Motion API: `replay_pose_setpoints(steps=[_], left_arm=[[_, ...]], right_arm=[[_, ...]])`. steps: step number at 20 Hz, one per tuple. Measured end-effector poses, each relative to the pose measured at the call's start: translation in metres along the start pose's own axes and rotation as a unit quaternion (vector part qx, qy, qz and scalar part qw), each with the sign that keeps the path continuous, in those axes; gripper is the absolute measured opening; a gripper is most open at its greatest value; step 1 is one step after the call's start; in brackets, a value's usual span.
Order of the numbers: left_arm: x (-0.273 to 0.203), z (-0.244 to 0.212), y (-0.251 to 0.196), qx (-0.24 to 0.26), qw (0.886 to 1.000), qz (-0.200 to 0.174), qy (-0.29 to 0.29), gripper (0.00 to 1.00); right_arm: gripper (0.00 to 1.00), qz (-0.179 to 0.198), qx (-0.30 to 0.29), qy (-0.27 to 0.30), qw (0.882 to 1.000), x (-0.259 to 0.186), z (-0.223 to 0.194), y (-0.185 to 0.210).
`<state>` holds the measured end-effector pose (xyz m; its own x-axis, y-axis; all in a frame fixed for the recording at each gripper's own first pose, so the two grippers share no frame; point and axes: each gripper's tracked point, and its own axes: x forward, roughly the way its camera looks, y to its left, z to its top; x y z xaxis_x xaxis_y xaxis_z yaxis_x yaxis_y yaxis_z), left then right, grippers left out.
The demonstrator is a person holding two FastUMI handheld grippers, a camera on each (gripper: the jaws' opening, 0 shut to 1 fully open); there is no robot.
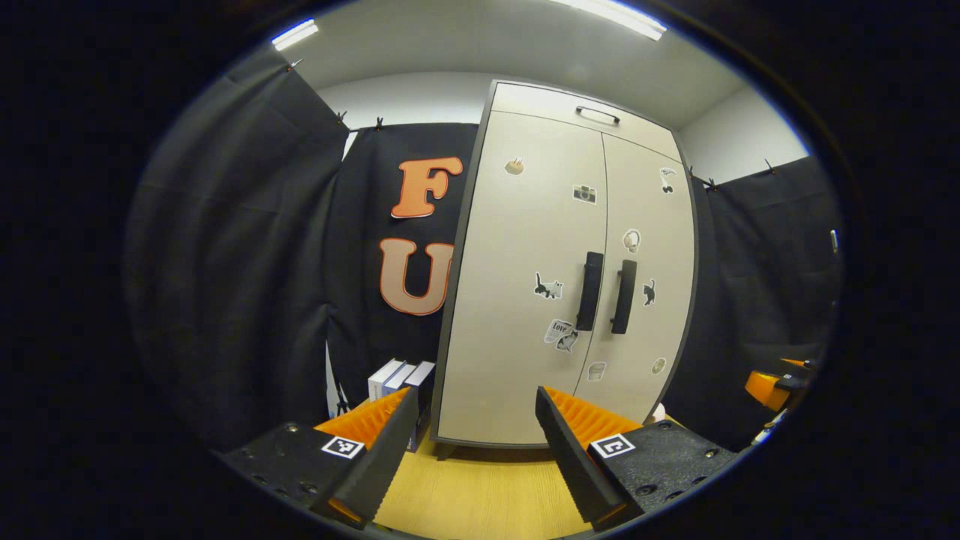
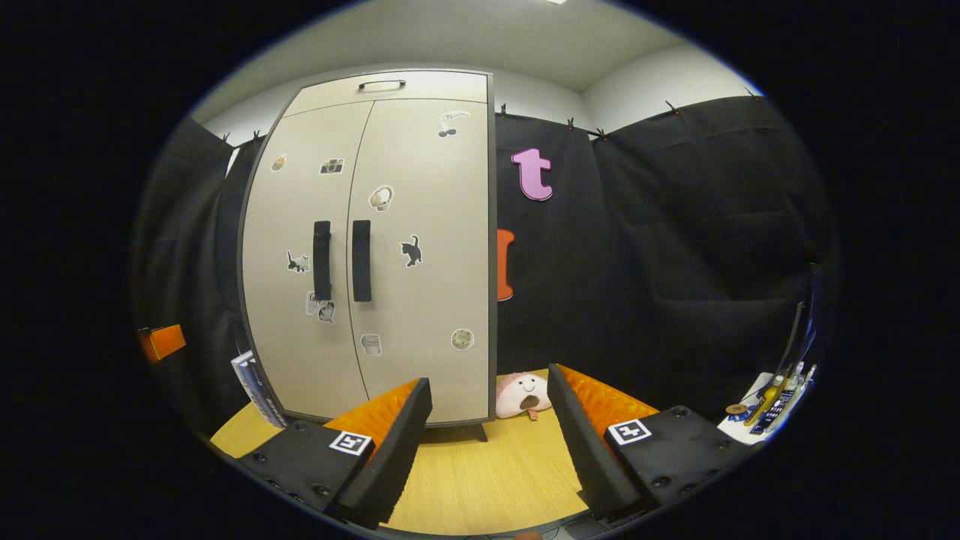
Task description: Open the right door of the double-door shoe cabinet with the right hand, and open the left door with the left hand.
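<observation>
Both tongs [image 1: 476,420] [image 2: 487,412] gape w/ cabinet [image 2: 420,247] doors shut, inside hidden

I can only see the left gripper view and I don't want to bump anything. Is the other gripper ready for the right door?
Observer: The right gripper is open and apart from the cabinet; nothing touches the right door's handle.
Operator: Is something lying next to the cabinet on that side?
Observer: Yes, a smiling plush toy sits on the floor by the cabinet's bottom right corner.
</observation>
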<state>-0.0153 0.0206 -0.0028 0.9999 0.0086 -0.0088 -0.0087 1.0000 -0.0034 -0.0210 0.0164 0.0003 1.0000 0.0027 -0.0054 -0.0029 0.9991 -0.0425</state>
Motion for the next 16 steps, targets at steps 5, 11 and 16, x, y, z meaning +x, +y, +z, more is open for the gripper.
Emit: replay_pose_setpoints(steps=[5, 11, 16], left_arm=[[0.001, -0.002, 0.001, 0.003, 1.000, -0.003, 0.002, 0.95], [0.001, -0.009, 0.007, 0.015, 1.000, -0.002, 0.007, 0.95], [-0.001, -0.014, 0.016, 0.016, 1.000, 0.003, 0.011, 0.95]], right_arm=[[0.99, 0.027, 0.007, 0.005, 1.000, 0.007, 0.015, 0.021], [0.99, 0.051, -0.005, -0.006, 0.999, 0.028, 0.046, 0.057], [0.99, 0.082, -0.016, -0.010, 0.996, 0.053, 0.063, 0.099]])
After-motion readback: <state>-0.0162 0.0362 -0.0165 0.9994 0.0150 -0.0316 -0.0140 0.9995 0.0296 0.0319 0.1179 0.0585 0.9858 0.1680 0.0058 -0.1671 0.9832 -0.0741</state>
